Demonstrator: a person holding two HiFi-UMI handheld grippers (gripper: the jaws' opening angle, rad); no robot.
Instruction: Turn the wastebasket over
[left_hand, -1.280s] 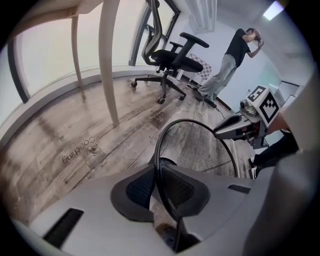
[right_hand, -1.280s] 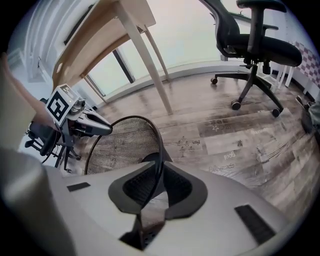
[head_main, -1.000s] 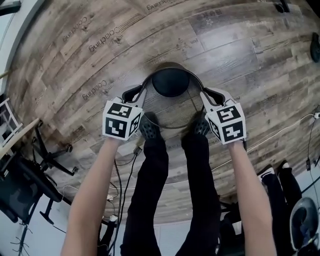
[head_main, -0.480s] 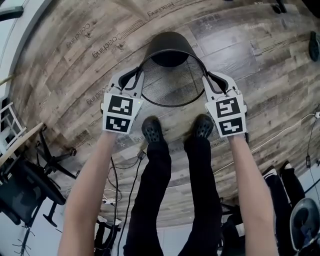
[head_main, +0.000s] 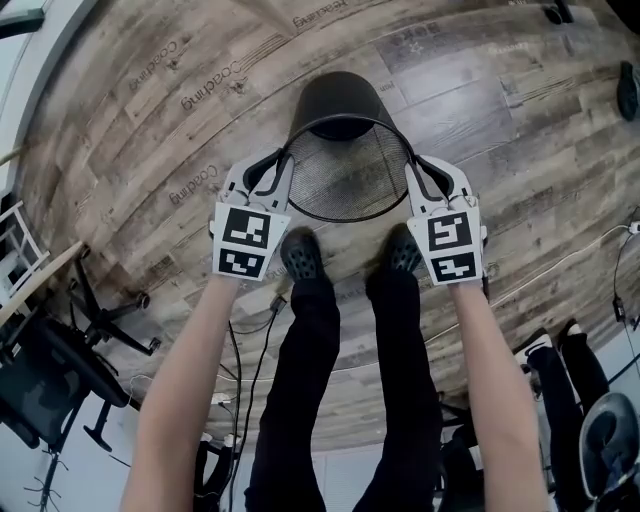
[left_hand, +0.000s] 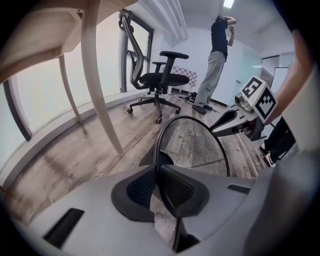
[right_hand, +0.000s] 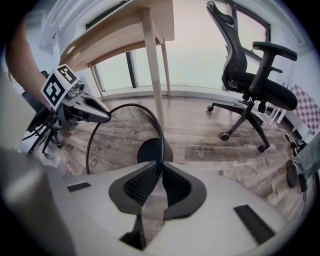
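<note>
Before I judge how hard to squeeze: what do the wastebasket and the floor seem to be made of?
Wastebasket: probably black metal mesh, matte; the floor shows through its wall, and rim and base look solid. Floor: wood-grain planks with slight sheen, perhaps laminate.

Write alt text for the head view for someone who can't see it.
The left gripper and right gripper clamp opposite sides of the rim of a black mesh wastebasket, whose open mouth tilts toward the camera. The person's forearms, legs and shoes show above a wooden floor.
</note>
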